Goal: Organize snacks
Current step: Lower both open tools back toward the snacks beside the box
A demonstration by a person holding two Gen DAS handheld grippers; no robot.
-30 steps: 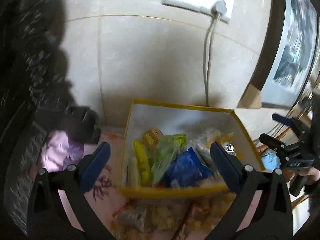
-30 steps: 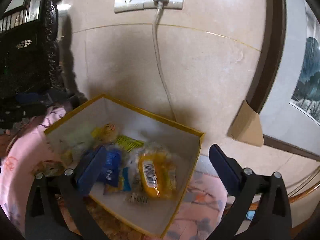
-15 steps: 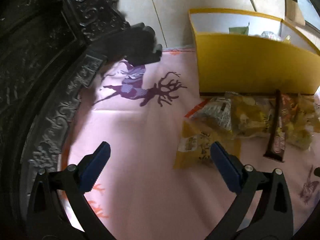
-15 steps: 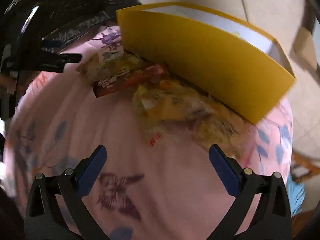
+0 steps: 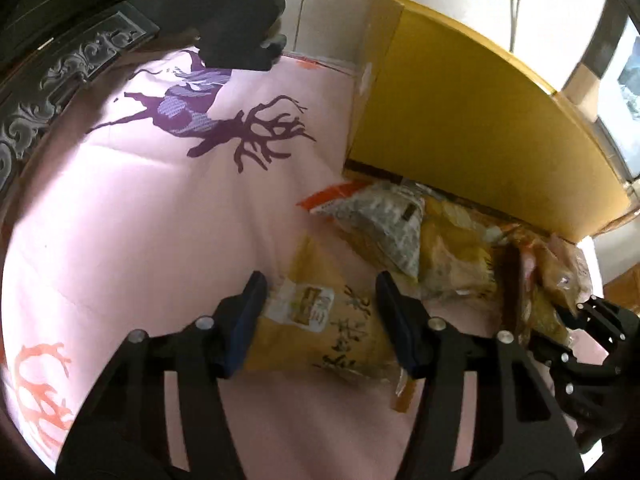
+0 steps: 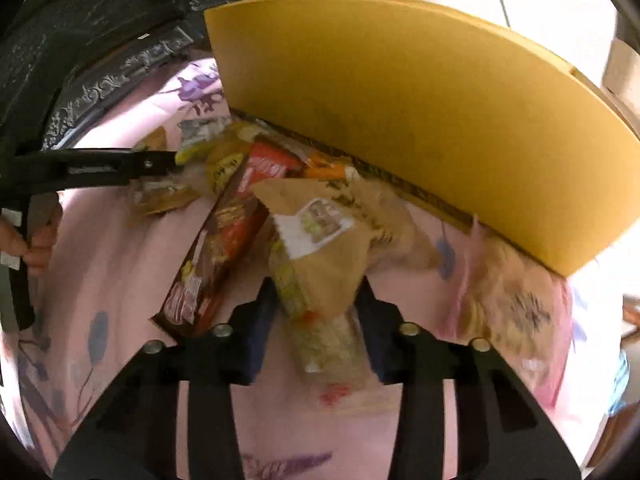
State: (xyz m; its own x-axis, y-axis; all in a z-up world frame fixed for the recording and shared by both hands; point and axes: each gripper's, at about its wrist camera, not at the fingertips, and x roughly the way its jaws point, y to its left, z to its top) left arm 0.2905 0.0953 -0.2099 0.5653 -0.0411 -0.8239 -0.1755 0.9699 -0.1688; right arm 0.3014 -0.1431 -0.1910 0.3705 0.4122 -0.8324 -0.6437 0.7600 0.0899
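A person is working with two grippers over a pink cloth (image 5: 168, 216) printed with purple deer. The snacks are lying in a loose heap on this cloth, just in front of the outer wall of a yellow box (image 5: 472, 132), which is standing against the pale wall.

The left gripper (image 5: 320, 300) is pointing down at the near edge of the heap. Its jaws are closing, and between them is lying a tan snack packet (image 5: 320, 328) with a pale label and dark writing. The blue pads are standing at both sides of the packet, the left one seeming to touch its edge, but I cannot tell if they are already pressing it.

The right gripper (image 6: 318, 300) is also closing its jaws. Between them is sitting a brown paper-look packet (image 6: 320, 264) with a white label; the pads are at its narrow lower end and seem to be squeezing it. Just beside it, on the left in the right wrist view, a long chocolate bar in a red and brown wrapper (image 6: 218, 248) is lying aslant on the cloth.

A hand (image 6: 28, 240) is gripping the left tool's handle at the edge of that view.
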